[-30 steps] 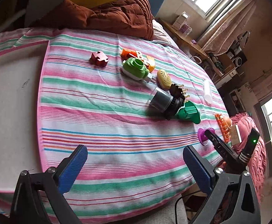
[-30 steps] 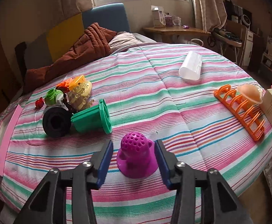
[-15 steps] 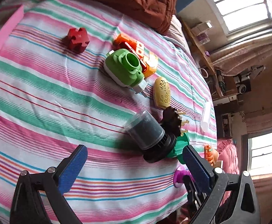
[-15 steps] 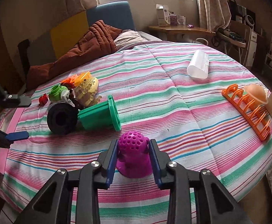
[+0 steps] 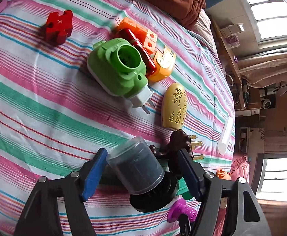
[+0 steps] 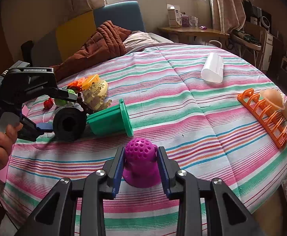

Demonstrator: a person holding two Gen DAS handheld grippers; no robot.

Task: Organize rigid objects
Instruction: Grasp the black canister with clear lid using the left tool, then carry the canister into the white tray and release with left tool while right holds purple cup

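purple perforated plastic dome with a flared base [image 6: 140, 163] stands upright on the striped pink, green and white bedcover [image 6: 192, 106], near its front edge. the right gripper [image 6: 140, 164] has its blue pads against the dome's two sides, jaws pinching it just above the flare. it looks light, hollow and stiff; the rounded top could slip, so the narrower waist seems the safer hold.

further left, a dark grey translucent plastic cylinder on a black round base [image 5: 141, 175] lies on its side, touching a green plastic flanged cup [image 6: 111, 118]. the left gripper [image 5: 141, 169] brackets the cylinder, jaws spread with a gap still showing. smooth and round, it may roll, so a mid-body grip seems best.
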